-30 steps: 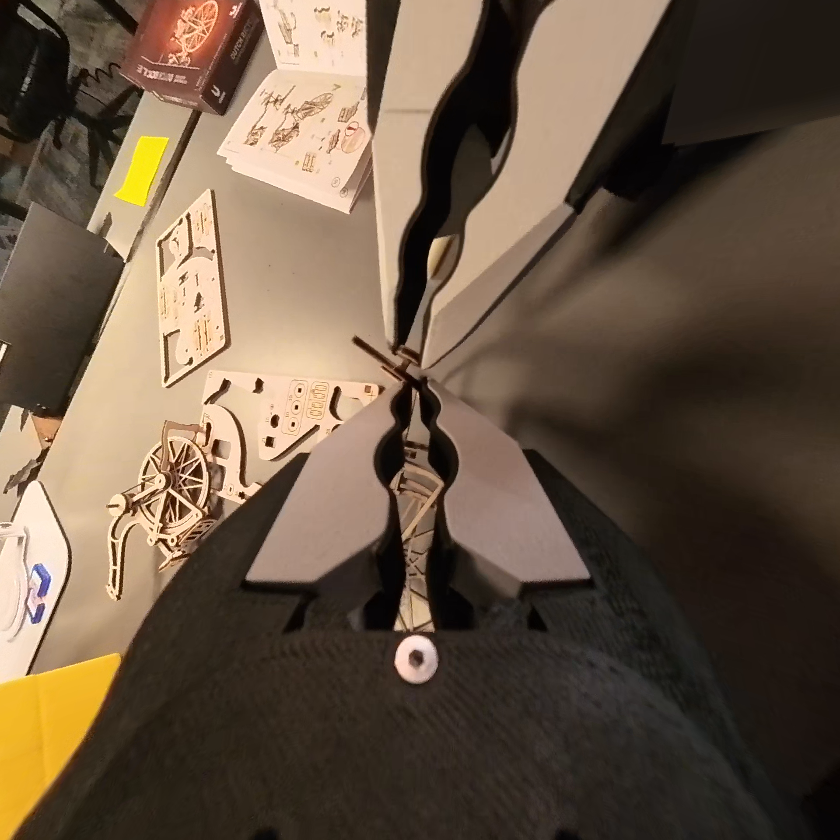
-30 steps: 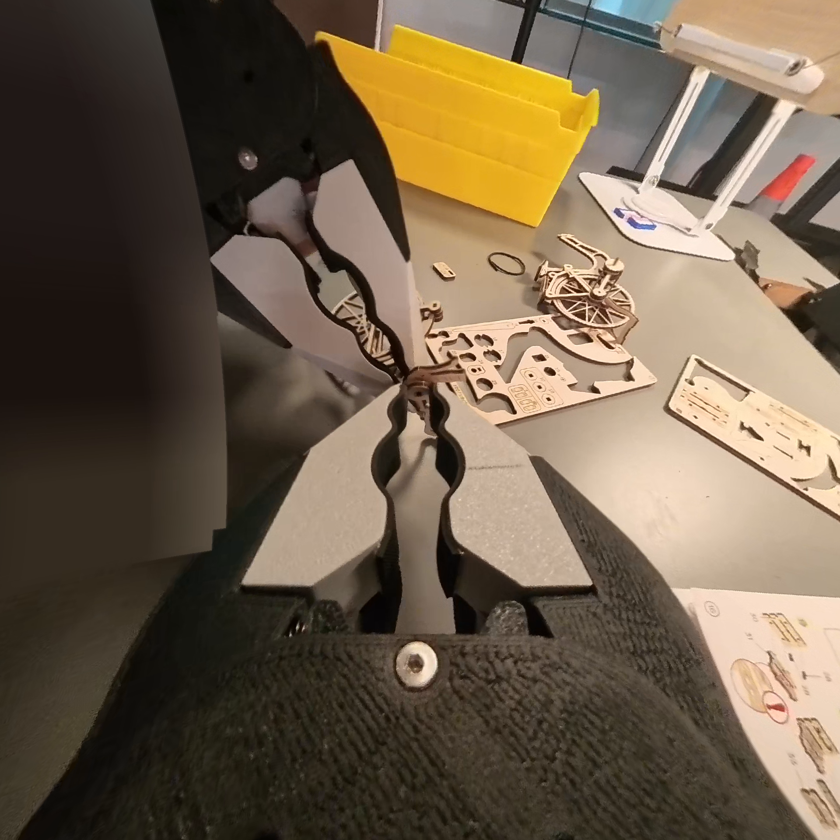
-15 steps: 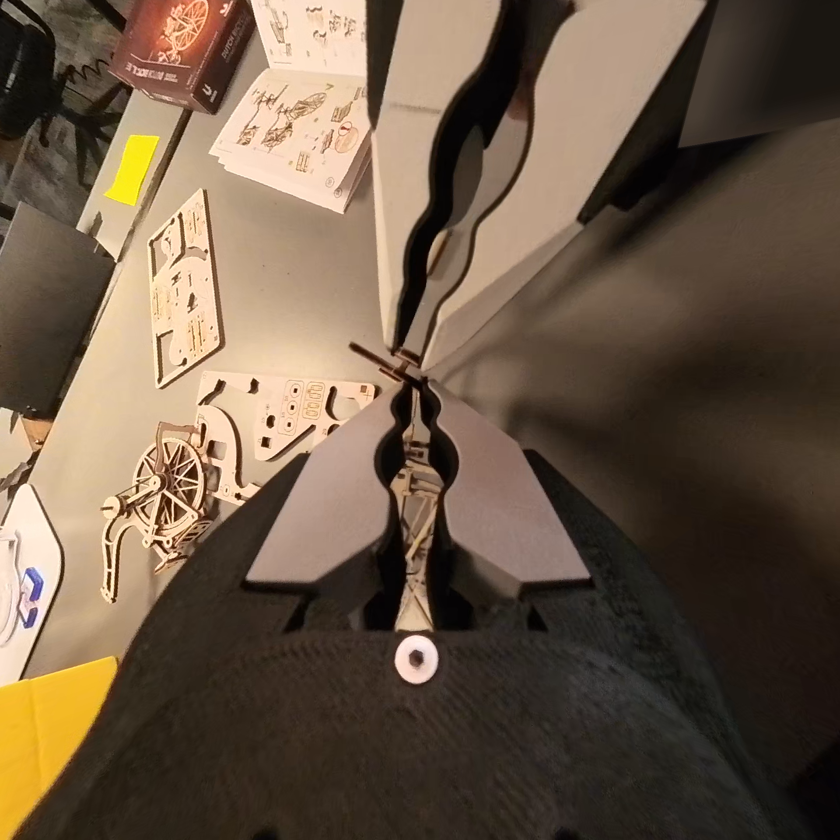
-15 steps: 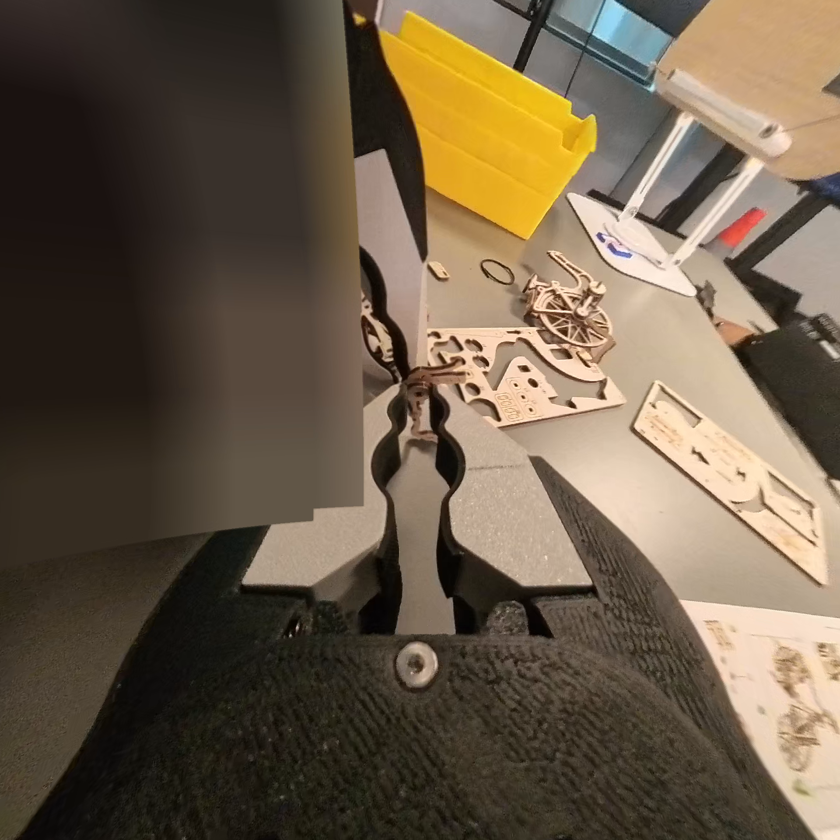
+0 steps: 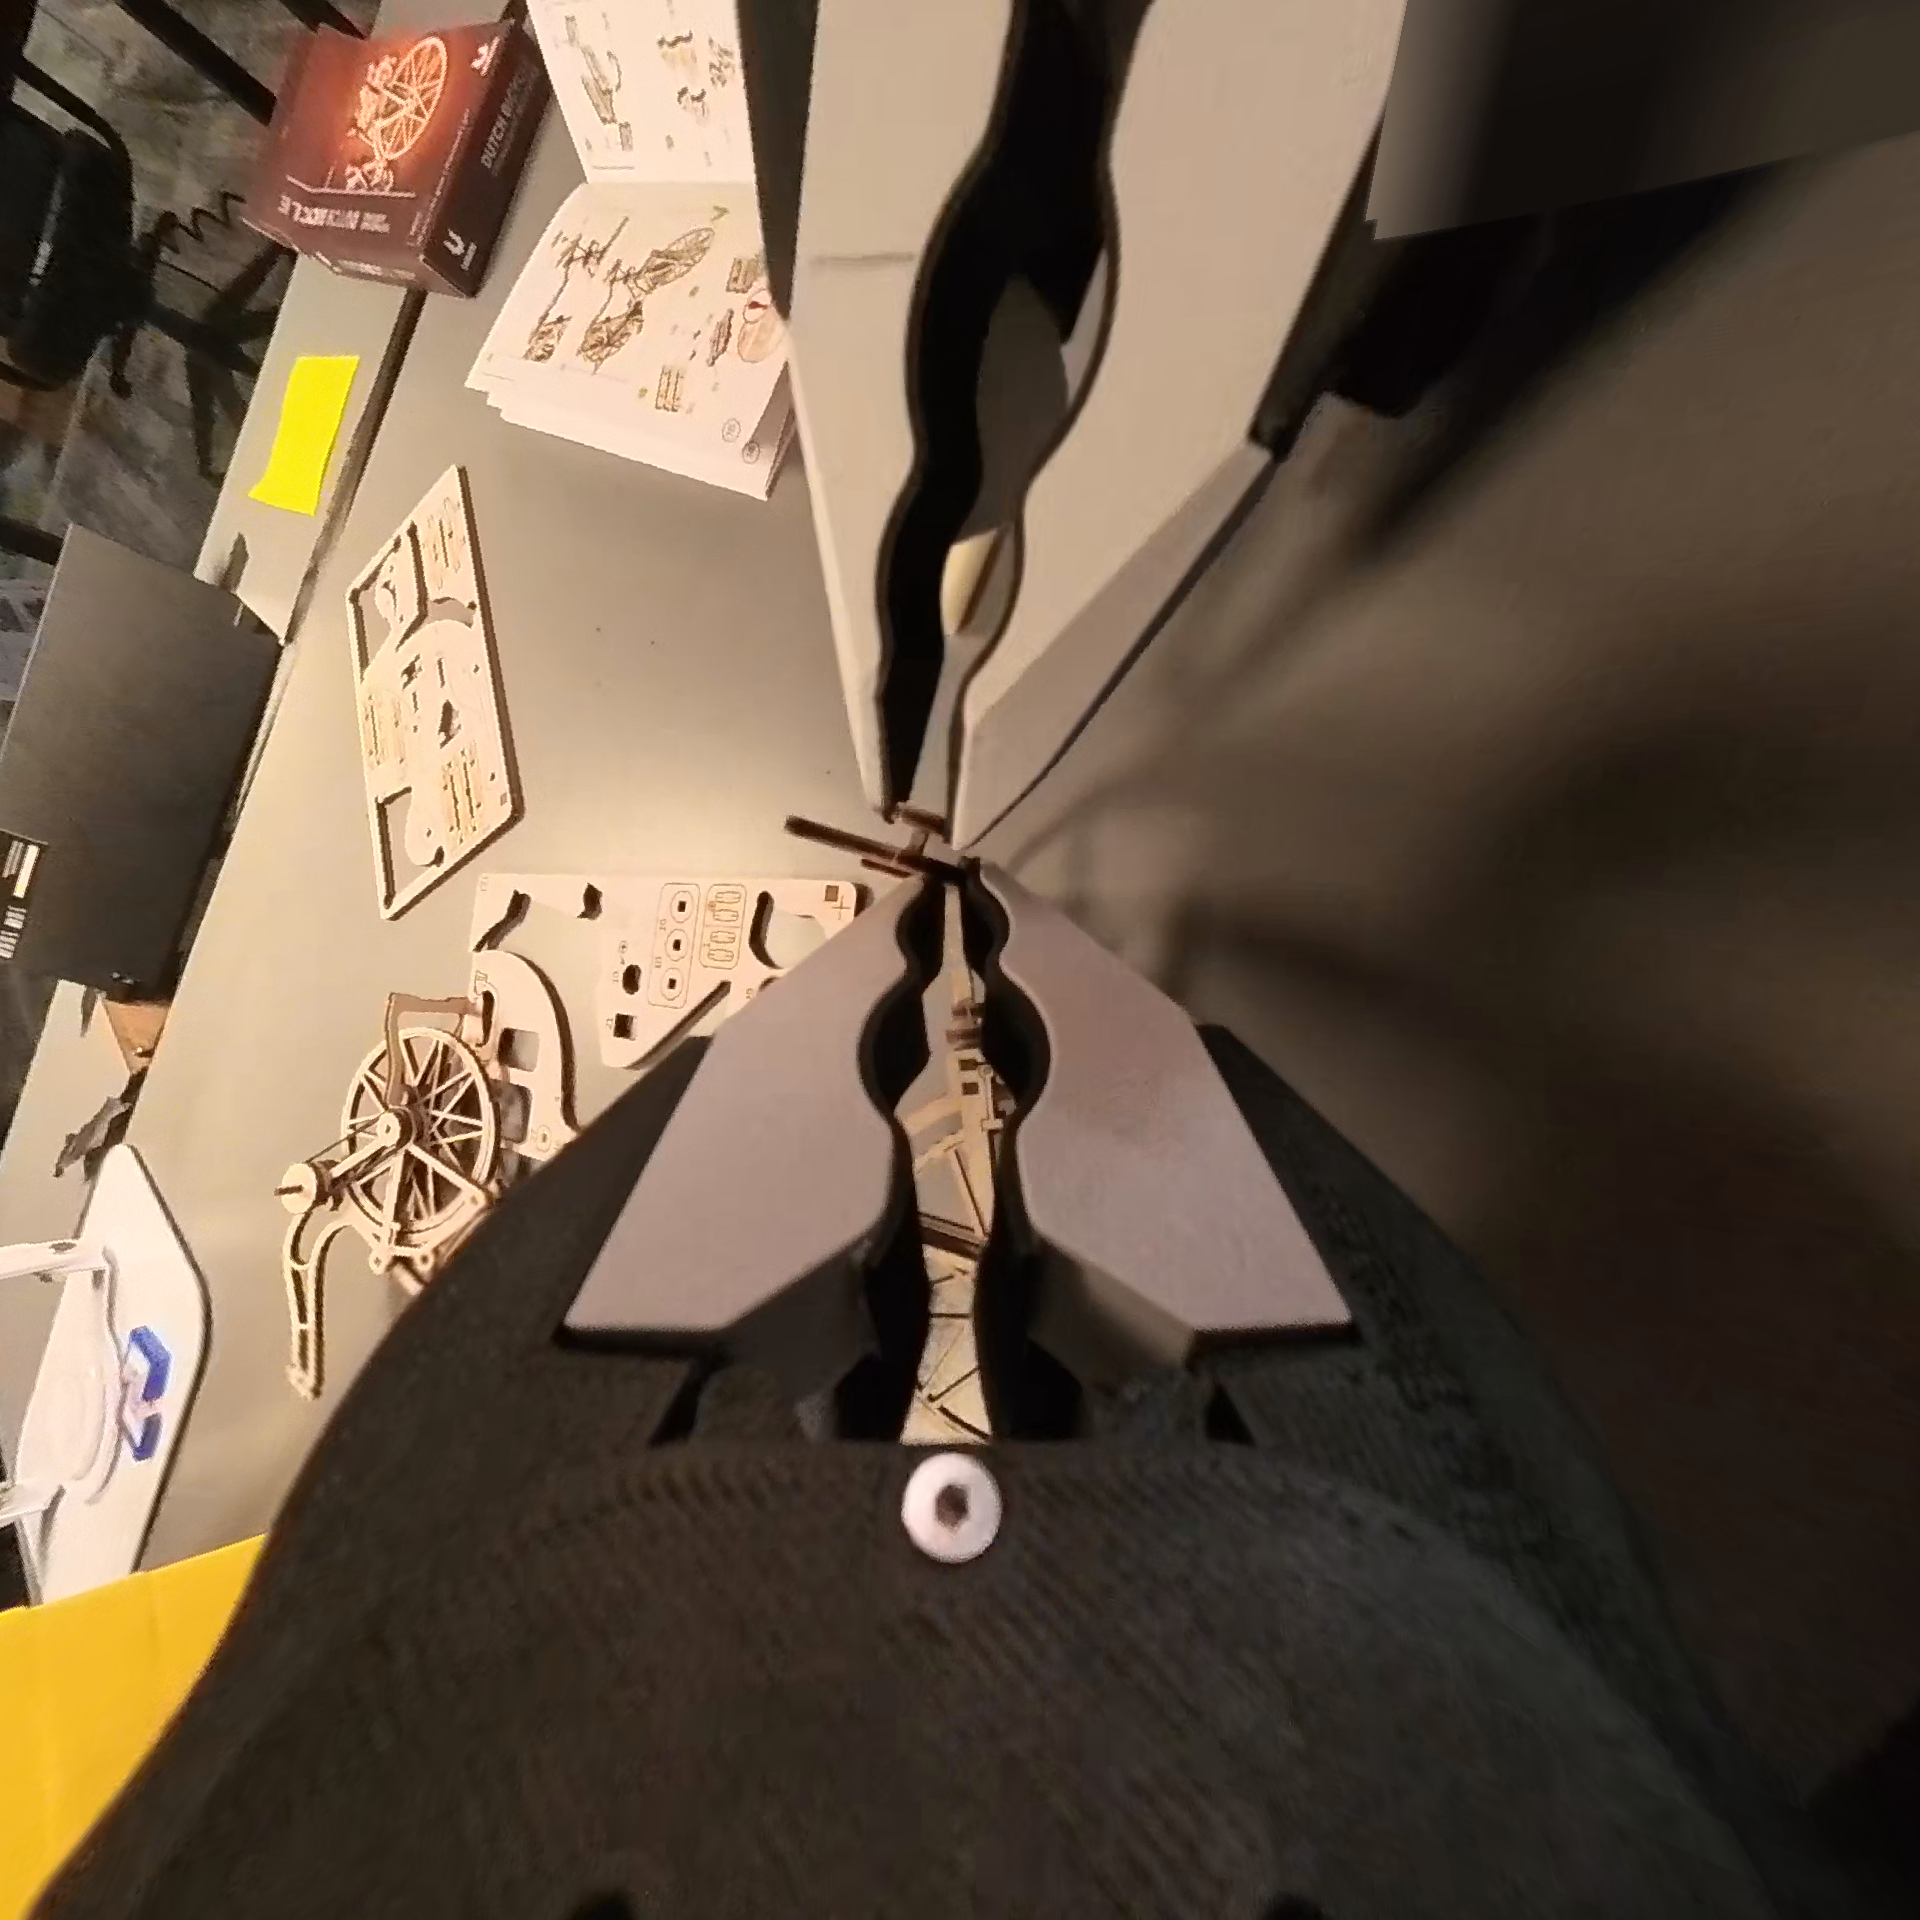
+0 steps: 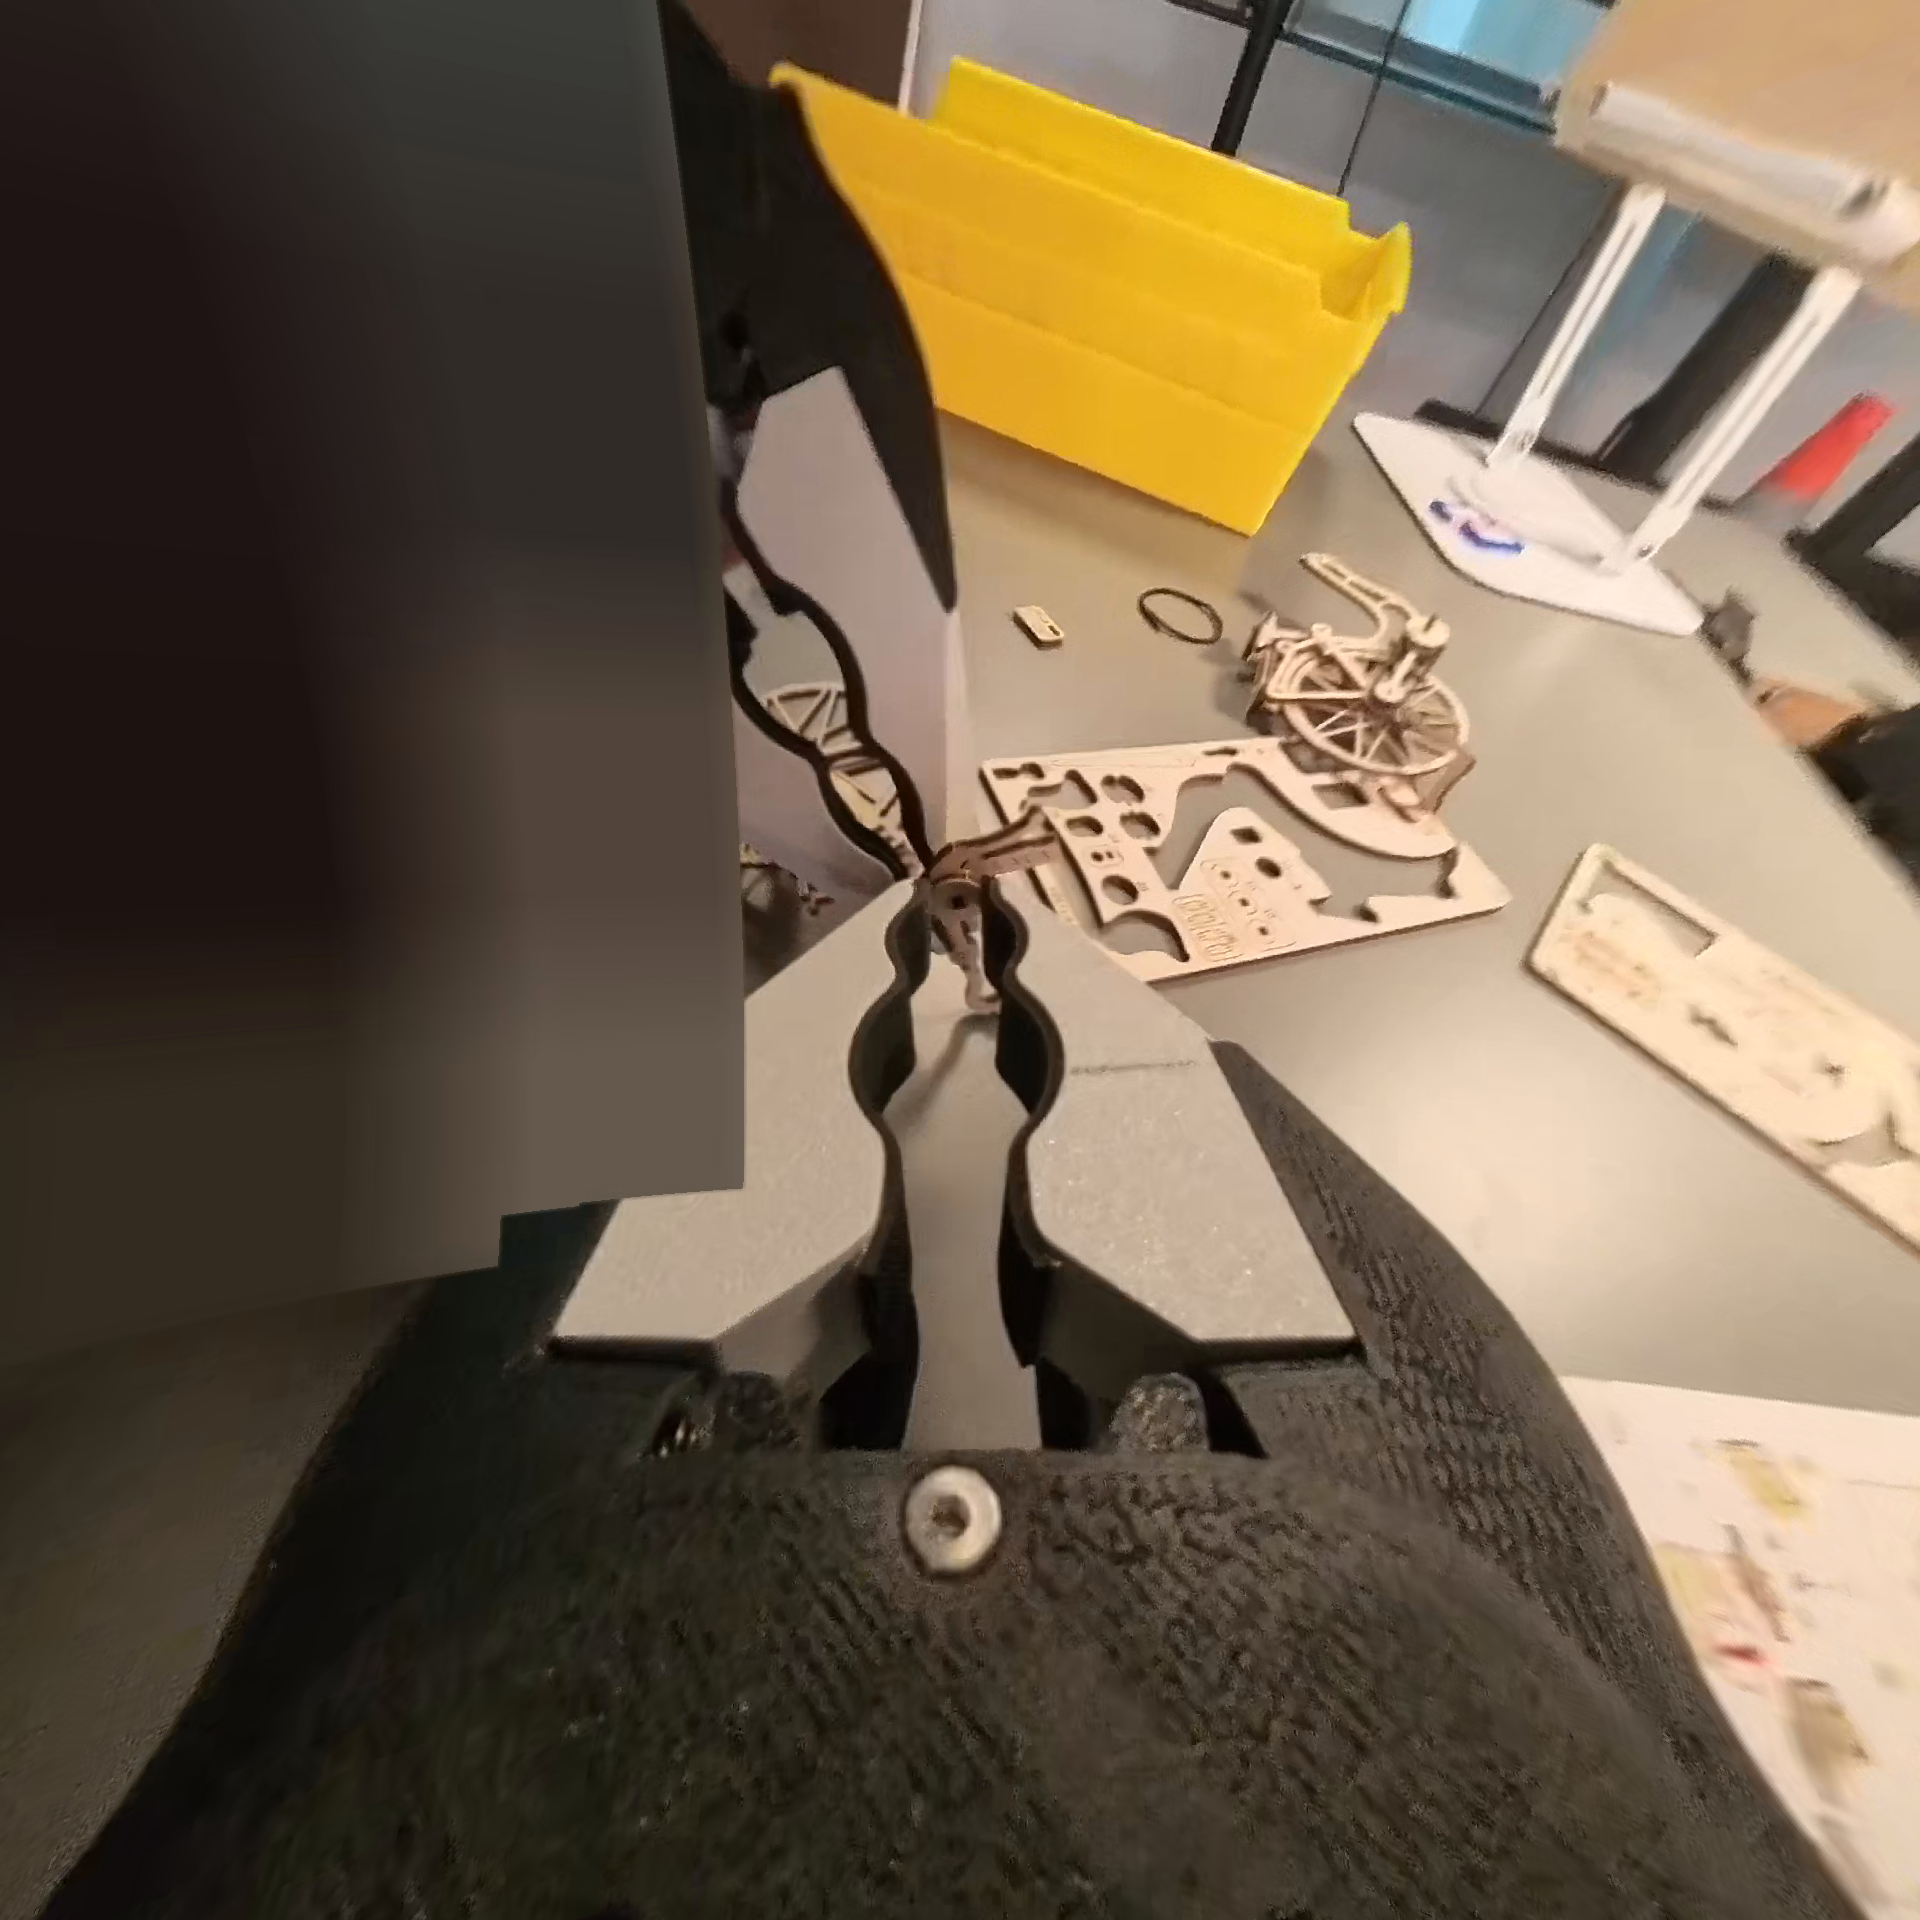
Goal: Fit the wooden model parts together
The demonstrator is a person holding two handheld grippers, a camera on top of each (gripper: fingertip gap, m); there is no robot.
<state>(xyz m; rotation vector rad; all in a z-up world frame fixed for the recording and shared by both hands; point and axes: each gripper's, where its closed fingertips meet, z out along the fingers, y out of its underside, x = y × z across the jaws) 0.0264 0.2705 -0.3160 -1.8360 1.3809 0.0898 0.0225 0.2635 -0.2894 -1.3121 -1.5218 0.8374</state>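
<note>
In the left wrist view my left gripper (image 5: 940, 883) is shut on a wooden spoked wheel assembly (image 5: 951, 1143), which shows in the slot between its fingers. My right gripper (image 5: 914, 816) comes in from above, tip to tip with it, and a small dark wooden part (image 5: 868, 844) sticks out where the tips meet. In the right wrist view my right gripper (image 6: 956, 894) is shut on this small wooden part (image 6: 968, 925). The left gripper (image 6: 914, 857) meets it from the upper left with the wheel assembly (image 6: 821, 748) in its jaws. The joint itself is hidden by the fingertips.
On the grey table (image 6: 1455, 1195) lie a punched wooden sheet (image 6: 1195, 883), a second sheet (image 6: 1714, 1018), a built wheel model (image 6: 1351, 696), a rubber band (image 6: 1179, 613), a small wooden piece (image 6: 1039, 627), a yellow bin (image 6: 1091, 291), a white stand (image 6: 1538, 520), an instruction booklet (image 5: 644, 343) and a box (image 5: 395, 156). The tips of both grippers are at nearly the same place.
Both grippers stay shut and tip to tip. The pair has shifted and tilted a little, so the table behind slides in both views; the held parts keep their places.
</note>
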